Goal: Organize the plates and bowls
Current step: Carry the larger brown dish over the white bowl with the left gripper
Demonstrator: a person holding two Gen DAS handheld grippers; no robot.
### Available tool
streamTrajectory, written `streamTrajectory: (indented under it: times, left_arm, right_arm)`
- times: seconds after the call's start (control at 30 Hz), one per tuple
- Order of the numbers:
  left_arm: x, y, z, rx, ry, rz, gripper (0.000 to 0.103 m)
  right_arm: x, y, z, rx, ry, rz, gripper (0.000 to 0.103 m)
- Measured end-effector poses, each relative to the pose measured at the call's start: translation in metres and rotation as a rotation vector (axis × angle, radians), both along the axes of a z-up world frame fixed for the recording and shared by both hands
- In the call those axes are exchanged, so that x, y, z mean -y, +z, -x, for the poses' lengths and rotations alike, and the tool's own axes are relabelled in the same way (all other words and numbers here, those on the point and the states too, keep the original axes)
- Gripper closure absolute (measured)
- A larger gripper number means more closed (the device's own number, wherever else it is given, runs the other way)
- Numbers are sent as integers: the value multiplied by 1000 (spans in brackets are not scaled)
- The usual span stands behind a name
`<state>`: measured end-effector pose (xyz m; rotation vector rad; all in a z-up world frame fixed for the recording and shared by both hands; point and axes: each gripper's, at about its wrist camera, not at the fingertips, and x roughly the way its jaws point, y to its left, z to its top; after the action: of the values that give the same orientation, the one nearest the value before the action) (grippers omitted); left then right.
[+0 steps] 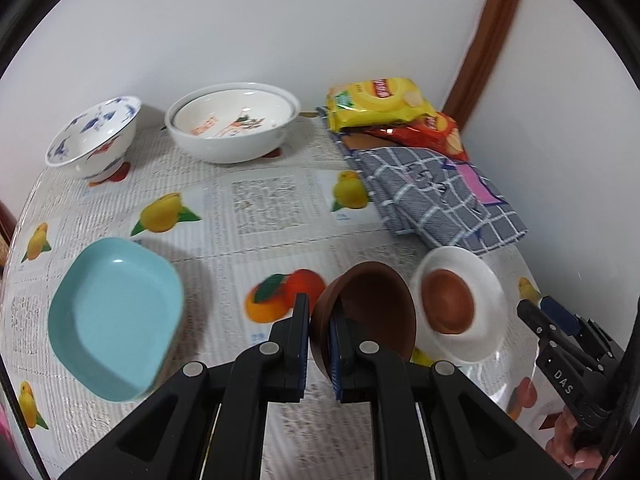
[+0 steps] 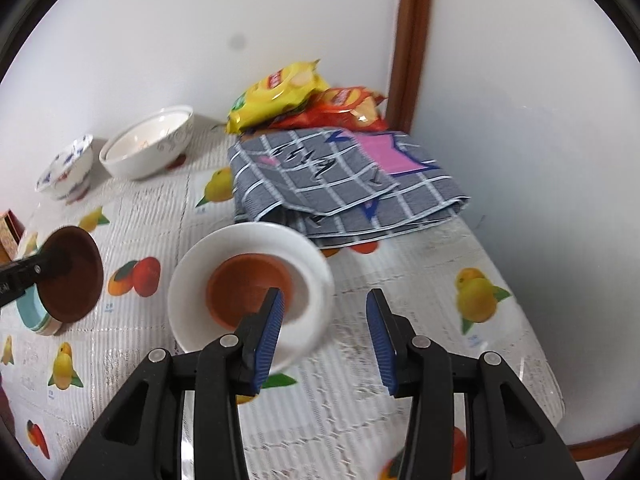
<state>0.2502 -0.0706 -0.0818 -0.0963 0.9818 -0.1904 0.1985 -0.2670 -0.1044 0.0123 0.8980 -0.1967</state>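
My left gripper is shut on the rim of a dark brown bowl, which hangs tilted above the tablecloth; the same bowl shows at the left of the right wrist view. Right of it a white bowl stands on the table with an orange-brown bowl nested inside. My right gripper is open above the near right of that white bowl. Only tablecloth shows between its blue pads. A light blue dish lies at the left.
At the back by the wall stand a blue-patterned bowl and a large white bowl with a plate inside. A folded grey checked cloth and snack bags fill the back right corner. The table edge runs close on the right.
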Motion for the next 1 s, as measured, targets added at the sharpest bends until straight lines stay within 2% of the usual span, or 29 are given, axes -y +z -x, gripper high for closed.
streamTrajectory:
  times: [0.17, 0.53, 0.73, 1.0]
  left_arm:
    - [27, 4, 4, -2, -33, 3, 94]
    - [71, -3, 6, -20, -81, -11, 94]
    - [82, -10, 1, -34, -89, -22, 94]
    - [86, -17, -11, -41, -86, 11, 94]
  right_arm:
    - [28, 9, 18, 22, -41, -26, 60]
    - [84, 8, 45, 47, -130, -77, 60]
    - [106, -2, 52, 43, -159, -117, 60]
    - [115, -18, 51, 30, -174, -146, 60]
